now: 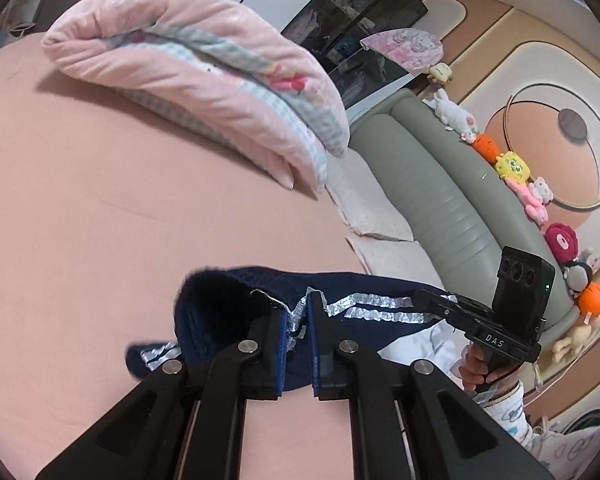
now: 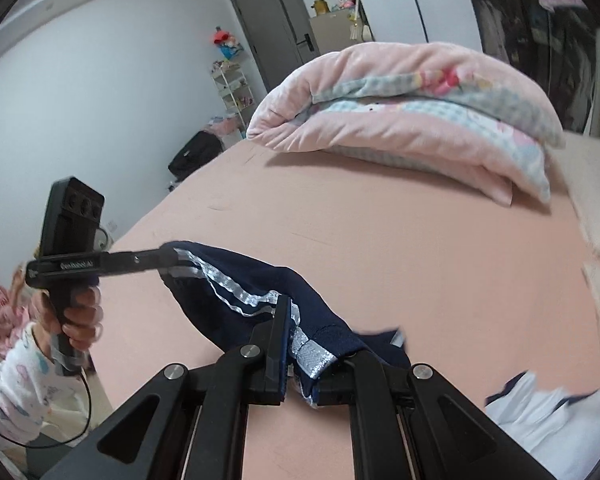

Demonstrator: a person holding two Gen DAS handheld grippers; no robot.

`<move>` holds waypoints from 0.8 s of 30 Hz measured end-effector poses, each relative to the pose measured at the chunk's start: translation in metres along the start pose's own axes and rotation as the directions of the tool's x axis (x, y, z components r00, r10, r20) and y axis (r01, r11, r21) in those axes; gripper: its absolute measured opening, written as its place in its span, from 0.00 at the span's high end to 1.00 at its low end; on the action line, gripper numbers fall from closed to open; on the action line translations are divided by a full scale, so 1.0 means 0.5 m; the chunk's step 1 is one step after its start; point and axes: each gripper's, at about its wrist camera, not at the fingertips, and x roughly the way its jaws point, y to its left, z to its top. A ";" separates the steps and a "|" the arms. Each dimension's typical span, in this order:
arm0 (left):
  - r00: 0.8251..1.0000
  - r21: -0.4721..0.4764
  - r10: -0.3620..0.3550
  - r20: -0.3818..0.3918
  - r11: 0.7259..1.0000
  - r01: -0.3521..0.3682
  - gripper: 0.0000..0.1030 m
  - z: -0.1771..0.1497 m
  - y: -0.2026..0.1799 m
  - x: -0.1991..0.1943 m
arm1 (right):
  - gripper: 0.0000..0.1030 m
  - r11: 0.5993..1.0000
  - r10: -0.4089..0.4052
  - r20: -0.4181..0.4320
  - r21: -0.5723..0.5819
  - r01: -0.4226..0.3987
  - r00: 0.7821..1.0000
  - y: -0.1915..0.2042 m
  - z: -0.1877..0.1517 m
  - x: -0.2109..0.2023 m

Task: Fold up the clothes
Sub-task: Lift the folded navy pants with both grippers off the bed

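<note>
Over the near part of the pink-sheeted bed [image 1: 80, 208], the left wrist view shows the left gripper [image 1: 299, 320] clenched on the silver-striped edge of a dark navy knit garment with two shiny light-blue stripes [image 1: 364, 320], which hangs slack between both grippers just above the sheet. At the right of this view the right gripper [image 1: 424, 294] bites the same striped edge farther along, held by a hand [image 1: 476, 368] in a patterned white sleeve. A folded pink plush quilt with a checked lining [image 1: 204, 80] lies toward the far edge of the bed, well apart from the garment, and a grey-green padded headboard [image 1: 428, 184] carries a row of soft toys. From the right wrist view, the right gripper [image 2: 300, 344] is likewise closed on the striped band, with the navy cloth [image 2: 228, 292] sagging away to the left gripper [image 2: 168, 258] and its hand [image 2: 80, 316]. This view alone shows the white cloth [image 2: 548, 412] lying by the bed's near right corner, the grey door [image 2: 276, 24] and white shelf rack [image 2: 232, 88]; only the left view shows the headboard. The garment looks light, limp and stretchy, likely to droop and bunch, so the firmer striped band seems the best place to pinch.
</note>
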 end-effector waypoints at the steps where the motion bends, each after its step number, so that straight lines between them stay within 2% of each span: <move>1: 1.000 -0.004 0.001 0.000 1.000 -0.001 0.93 0.011 -0.002 -0.003 | 0.94 1.000 -0.012 -0.008 -0.002 0.012 1.000 0.000 0.012 -0.003; 6: 0.999 -0.015 0.007 -0.031 1.000 -0.007 0.93 0.053 -0.012 -0.006 | 0.94 0.999 -0.033 -0.101 0.020 0.036 0.994 -0.013 0.055 -0.004; 11: 0.997 0.001 0.053 -0.060 0.999 -0.053 0.93 0.097 -0.025 -0.009 | 0.94 0.997 -0.054 -0.170 0.044 0.063 0.984 -0.042 0.093 -0.003; 16: 0.995 0.024 0.081 -0.051 0.996 -0.080 0.93 0.152 -0.042 -0.012 | 0.94 0.995 -0.077 -0.161 0.044 0.085 0.984 -0.057 0.162 -0.003; 20: 0.998 0.060 0.067 0.006 0.996 -0.067 0.93 0.204 -0.070 -0.030 | 0.94 0.995 -0.088 -0.133 0.038 0.094 0.987 -0.063 0.222 -0.006; 24: 0.996 0.112 0.053 0.072 0.992 -0.061 0.93 0.255 -0.102 -0.055 | 0.94 0.994 -0.110 -0.063 0.007 0.111 0.992 -0.048 0.272 -0.024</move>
